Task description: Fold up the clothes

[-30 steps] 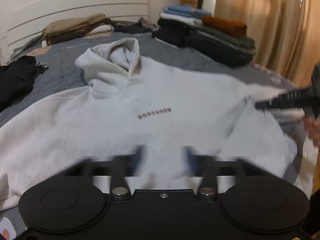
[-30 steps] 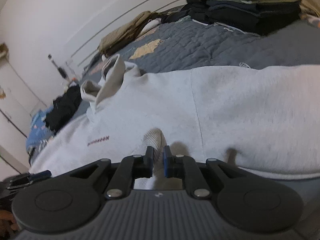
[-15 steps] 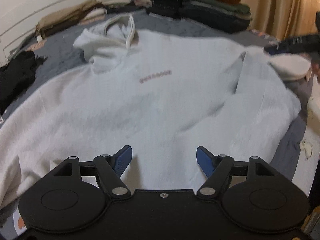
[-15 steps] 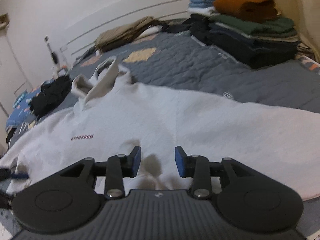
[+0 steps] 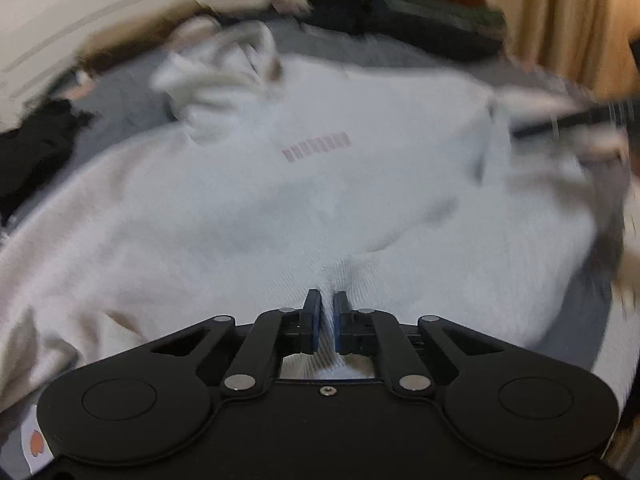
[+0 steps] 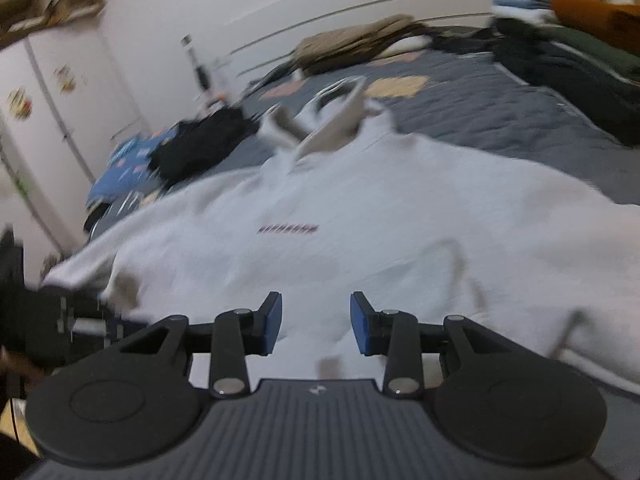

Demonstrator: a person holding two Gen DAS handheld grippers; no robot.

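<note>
A pale grey hoodie [image 5: 304, 200] lies front-up across the bed, its hood [image 5: 224, 68] toward the headboard and a small red print on the chest. My left gripper [image 5: 327, 322] is shut on a pinch of the hoodie's hem at the near edge. In the right wrist view the same hoodie [image 6: 360, 216] spreads out ahead. My right gripper [image 6: 316, 326] stands open just over the fabric near its lower edge, with nothing between the blue pads. The right gripper [image 5: 576, 120] also shows as a dark blurred bar at the right of the left wrist view.
A grey quilted bedspread [image 6: 472, 100] covers the bed. Stacks of folded clothes [image 6: 572, 40] sit at the far right corner, a tan pile [image 6: 352, 44] by the headboard, and a black garment [image 6: 200, 148] at the left. Curtains [image 5: 552, 20] hang on the right.
My left gripper went from open above the hoodie to shut on its hem. My right gripper let go of the fabric it pinched a second ago and has opened wider.
</note>
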